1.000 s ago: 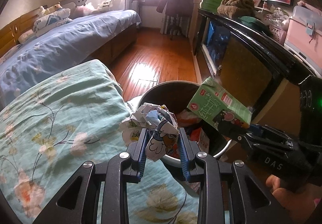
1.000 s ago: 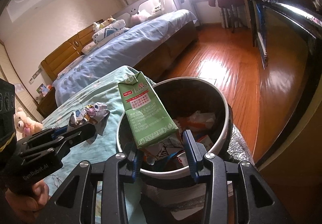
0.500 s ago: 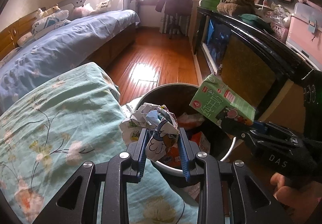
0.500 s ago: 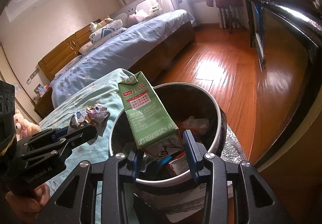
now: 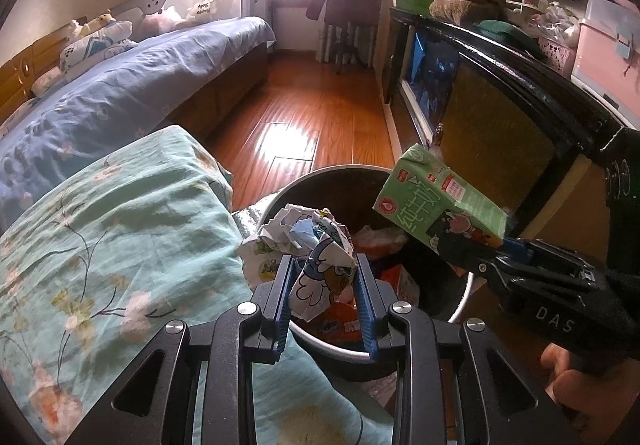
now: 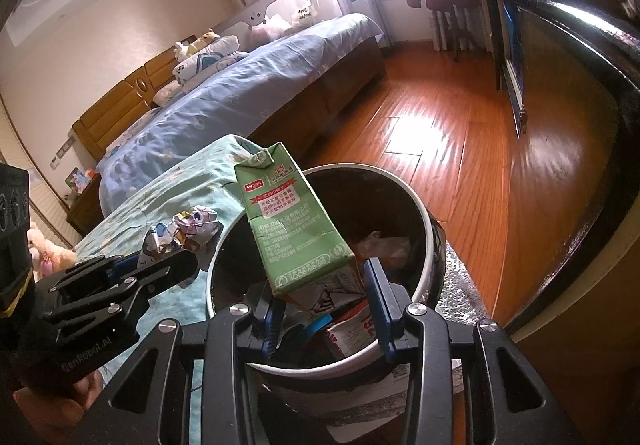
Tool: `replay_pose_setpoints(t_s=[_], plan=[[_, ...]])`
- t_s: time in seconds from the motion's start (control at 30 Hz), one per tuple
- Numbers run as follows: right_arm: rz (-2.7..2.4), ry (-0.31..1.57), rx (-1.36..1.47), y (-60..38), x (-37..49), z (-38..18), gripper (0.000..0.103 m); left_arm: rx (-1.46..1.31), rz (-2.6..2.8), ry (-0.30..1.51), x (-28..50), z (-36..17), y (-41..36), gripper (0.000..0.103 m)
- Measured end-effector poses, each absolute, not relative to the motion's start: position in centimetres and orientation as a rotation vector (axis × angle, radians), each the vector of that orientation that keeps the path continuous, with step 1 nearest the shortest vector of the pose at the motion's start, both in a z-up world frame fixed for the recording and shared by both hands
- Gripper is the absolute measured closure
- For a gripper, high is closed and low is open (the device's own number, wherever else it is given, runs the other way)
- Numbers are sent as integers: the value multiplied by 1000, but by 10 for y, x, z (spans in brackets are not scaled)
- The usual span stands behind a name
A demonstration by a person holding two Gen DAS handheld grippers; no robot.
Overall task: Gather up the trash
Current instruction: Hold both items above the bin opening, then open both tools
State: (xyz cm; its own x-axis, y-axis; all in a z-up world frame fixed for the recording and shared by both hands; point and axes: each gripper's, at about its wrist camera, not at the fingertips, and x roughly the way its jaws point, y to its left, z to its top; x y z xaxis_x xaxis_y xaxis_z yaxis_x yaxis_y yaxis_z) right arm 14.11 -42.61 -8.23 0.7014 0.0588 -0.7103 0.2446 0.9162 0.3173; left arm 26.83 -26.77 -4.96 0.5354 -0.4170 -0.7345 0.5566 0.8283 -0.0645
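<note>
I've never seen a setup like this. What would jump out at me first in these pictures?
Probably the green milk carton, pinched at its lower end by the right gripper above the open trash bin. Next, the crumpled cartoon-print paper clamped in the left gripper, at the bin's near edge beside the floral teal bedspread.

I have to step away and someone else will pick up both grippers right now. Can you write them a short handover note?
Left gripper: shut on a crumpled printed paper wad, held at the near rim of the round dark trash bin.
Right gripper: shut on a green milk carton, tilted above the bin opening.
Bin: beside the floral teal bedspread, already holding wrappers.
Done: both items picked up and brought to the bin.
Left: release each into the bin.
</note>
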Motion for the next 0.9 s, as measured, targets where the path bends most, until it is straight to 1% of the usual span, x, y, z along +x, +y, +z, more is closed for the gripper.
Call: replay_pose_setpoints(t_s=[0.9], plan=[[-106, 816, 406, -431, 151, -87, 65, 190, -596, 827, 274, -52, -270, 75]])
